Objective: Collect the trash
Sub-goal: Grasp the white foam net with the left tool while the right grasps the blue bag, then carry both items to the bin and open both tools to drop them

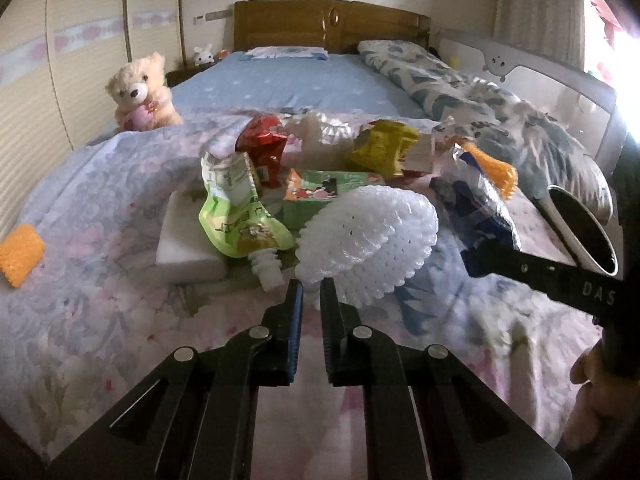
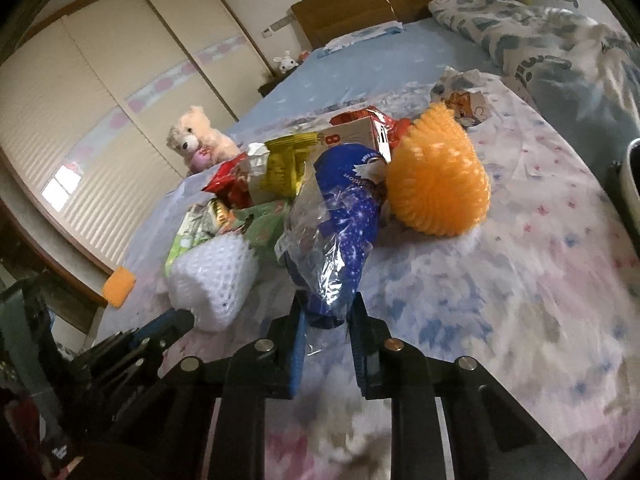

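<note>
Bed [image 1: 100,320] fills both frames, trash pile [image 1: 320,184] mid-frame, wardrobe [image 2: 100,92] upper left. Pickup step: right gripper [image 2: 326,316] pinches blue plastic bag [image 2: 340,232], centre frame. Left gripper [image 1: 311,292] nearly closed, empty, at white foam net [image 1: 368,240]. Next probably: lift bag, carry to bin [image 1: 580,232], right edge.
</note>
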Tool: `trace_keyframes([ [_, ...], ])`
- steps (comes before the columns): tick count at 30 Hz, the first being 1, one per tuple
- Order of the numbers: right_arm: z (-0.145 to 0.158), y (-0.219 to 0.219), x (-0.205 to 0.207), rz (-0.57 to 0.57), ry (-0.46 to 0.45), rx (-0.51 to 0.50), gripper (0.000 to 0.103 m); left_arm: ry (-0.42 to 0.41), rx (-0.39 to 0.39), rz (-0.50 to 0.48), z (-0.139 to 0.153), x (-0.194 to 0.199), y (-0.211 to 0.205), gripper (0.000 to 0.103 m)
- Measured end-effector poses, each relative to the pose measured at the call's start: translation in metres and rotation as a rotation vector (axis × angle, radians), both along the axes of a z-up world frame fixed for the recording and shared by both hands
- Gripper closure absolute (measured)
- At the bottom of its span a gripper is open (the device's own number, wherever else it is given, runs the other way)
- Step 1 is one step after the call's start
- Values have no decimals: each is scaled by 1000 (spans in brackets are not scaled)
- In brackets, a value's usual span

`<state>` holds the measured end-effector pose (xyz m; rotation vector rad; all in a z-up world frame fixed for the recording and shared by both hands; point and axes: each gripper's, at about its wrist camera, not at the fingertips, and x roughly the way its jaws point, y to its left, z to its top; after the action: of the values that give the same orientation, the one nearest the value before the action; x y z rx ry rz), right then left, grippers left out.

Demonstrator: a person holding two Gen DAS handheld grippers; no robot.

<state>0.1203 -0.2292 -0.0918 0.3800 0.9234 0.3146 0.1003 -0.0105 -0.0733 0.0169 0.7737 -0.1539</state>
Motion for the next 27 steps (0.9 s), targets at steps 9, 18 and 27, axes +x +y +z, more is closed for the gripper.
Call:
trace_keyframes([
  [9,12,-3,-33,21,-41,-4,84,-26,4,-41,13,-22,-18,95],
  [18,22,-44,-58,-63,-60,-22,84,-37,8,-131,22,-30,-57,95],
  [27,26,-86,-77,-155,-59,-62,84,-51,11,-223,32,-31,-103,95],
])
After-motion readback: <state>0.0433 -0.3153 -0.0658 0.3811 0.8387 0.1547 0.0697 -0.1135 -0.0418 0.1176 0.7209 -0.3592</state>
